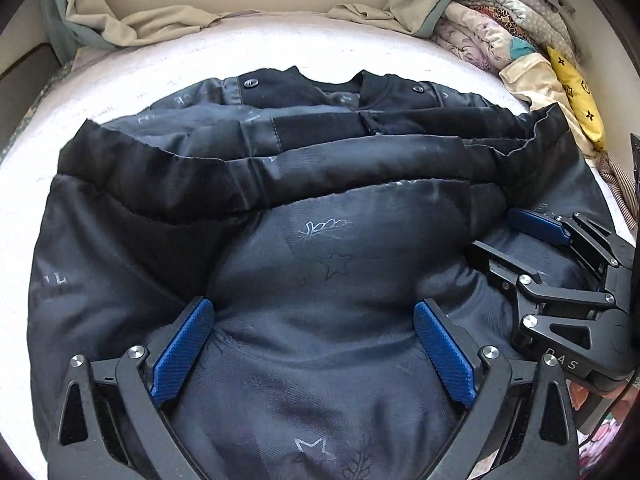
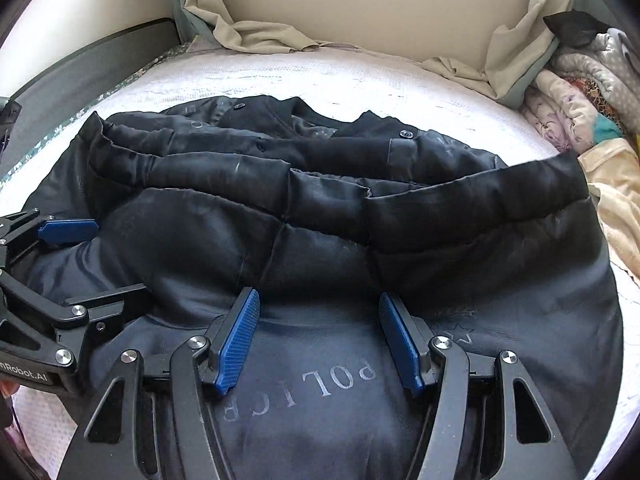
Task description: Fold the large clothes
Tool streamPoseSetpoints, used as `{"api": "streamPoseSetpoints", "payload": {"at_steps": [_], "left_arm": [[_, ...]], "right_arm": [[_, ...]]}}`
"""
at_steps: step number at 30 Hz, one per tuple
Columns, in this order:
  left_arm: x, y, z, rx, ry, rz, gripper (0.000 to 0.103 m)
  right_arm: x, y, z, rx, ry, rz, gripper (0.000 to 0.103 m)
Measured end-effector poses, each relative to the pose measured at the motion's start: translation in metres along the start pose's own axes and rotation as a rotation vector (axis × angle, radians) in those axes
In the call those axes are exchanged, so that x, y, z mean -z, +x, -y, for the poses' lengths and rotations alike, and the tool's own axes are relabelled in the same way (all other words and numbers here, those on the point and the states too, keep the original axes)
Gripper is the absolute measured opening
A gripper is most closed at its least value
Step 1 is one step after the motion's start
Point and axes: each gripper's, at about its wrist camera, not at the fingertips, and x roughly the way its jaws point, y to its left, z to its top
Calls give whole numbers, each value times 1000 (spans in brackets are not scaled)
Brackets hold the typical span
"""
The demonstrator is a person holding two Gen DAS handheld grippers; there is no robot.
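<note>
where white bedding [image 1: 120, 80] meets beige wall [image 2: 360, 8], dark jacket [image 1: 320, 264], both hand-held grippers [image 1: 314, 344] [image 2: 320, 340] spread, empty

The padded jacket [image 1: 320, 272] is showing a smooth, faintly glossy dark cloth lining, printed with pale stars and letters, while its collar [image 1: 280, 92] is looking like matt black fabric with shiny snap buttons. It is lying on a white bed cover [image 1: 120, 80] of rough, textured cloth, with soft matt beige fabric [image 1: 132, 24] crumpling behind. The left gripper [image 1: 314, 344] and right gripper [image 2: 320, 340] are showing matt black plastic arms, ribbed blue pads [image 1: 182, 352] and shiny metal pins.
</note>
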Motion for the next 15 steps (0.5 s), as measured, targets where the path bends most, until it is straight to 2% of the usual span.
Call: {"api": "streamPoseSetpoints", "payload": {"at_steps": [5, 8, 11, 15], "left_arm": [[-5, -5, -1, 14, -18, -20, 103], [-11, -13, -6, 43, -49, -23, 103], [-16, -23, -15, 65, -97, -5, 102], [-19, -34, -27, 53, -140, 24, 102]], "right_arm": [[-9, -6, 5, -30, 36, -41, 61], [-21, -22, 11, -82, 64, -58, 62], [-32, -44, 20, -112, 77, 0, 62], [-47, -73, 49, -39, 104, 113, 62]]}}
